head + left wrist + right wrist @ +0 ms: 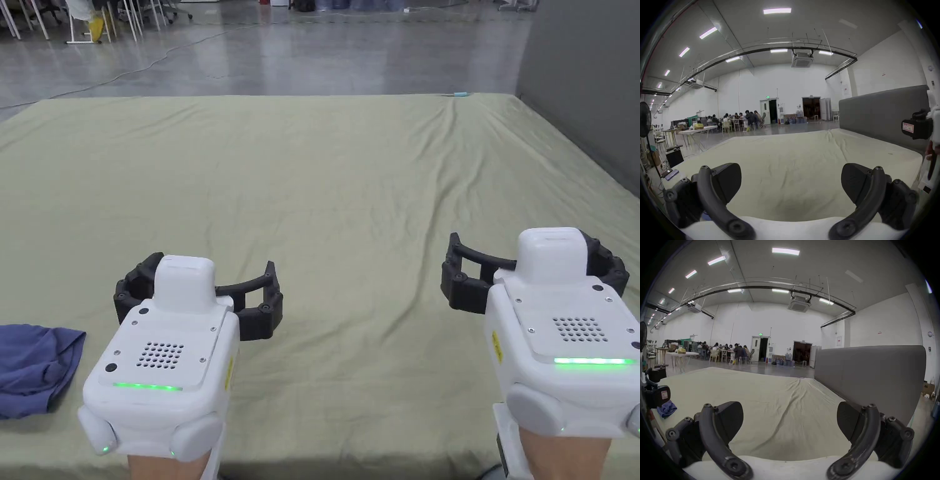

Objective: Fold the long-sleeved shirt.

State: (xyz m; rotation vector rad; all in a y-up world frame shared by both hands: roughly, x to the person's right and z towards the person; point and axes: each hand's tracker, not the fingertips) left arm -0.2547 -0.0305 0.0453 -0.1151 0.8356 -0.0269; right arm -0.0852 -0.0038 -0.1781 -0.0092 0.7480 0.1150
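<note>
A crumpled blue garment (34, 369) lies on the olive-green sheet (325, 187) near its front left edge; part of it runs out of the head view. It also shows as a small blue heap (666, 408) at the far left of the right gripper view. My left gripper (211, 269) hovers just right of the garment, open, with nothing between its jaws (791, 181). My right gripper (525, 240) is held level with it toward the right side, also open and holding nothing (790, 420). Neither touches the garment.
The sheet covers a wide flat surface with long creases toward the far right. A grey padded panel (581, 75) runs along its right edge. A small teal object (460, 94) lies at the far edge. Beyond are concrete floor, tables and seated people (737, 118).
</note>
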